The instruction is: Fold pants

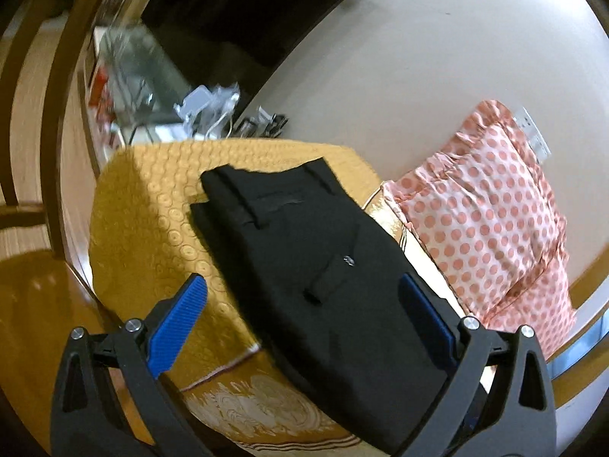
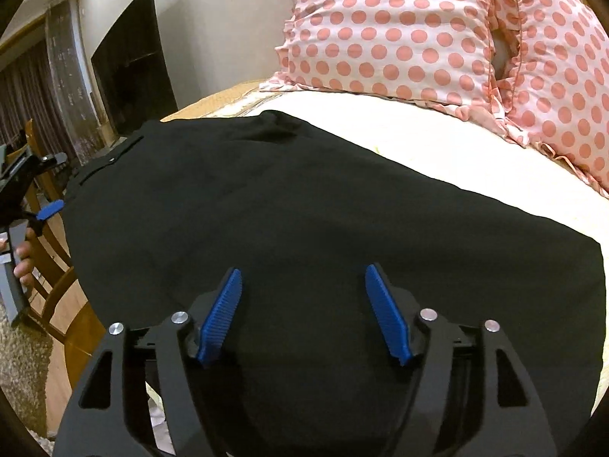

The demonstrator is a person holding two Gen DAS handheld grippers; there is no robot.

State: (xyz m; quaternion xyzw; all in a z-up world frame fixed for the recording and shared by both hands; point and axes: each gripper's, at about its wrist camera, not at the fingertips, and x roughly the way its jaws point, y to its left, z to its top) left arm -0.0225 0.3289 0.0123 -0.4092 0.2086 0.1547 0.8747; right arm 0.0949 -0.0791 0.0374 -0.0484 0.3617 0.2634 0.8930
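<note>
The black pants (image 1: 312, 262) lie folded in layers on a bed with a golden-yellow patterned cover (image 1: 152, 205); the waistband with a small button faces me in the left wrist view. My left gripper (image 1: 302, 289) is open and empty, hovering above the pants with its blue pads wide apart. In the right wrist view the pants (image 2: 304, 209) spread across the bed as a broad black panel. My right gripper (image 2: 304, 278) is open just above the cloth, holding nothing. The left gripper (image 2: 45, 205) shows at the left edge there, held by a hand.
Pink polka-dot pillows (image 2: 399, 30) lie at the head of the bed, also in the left wrist view (image 1: 491, 213). A dark TV screen (image 2: 129, 68) hangs on the wall. A cluttered table (image 1: 198, 110) stands beyond the bed. A wooden chair (image 2: 49, 266) stands beside the bed.
</note>
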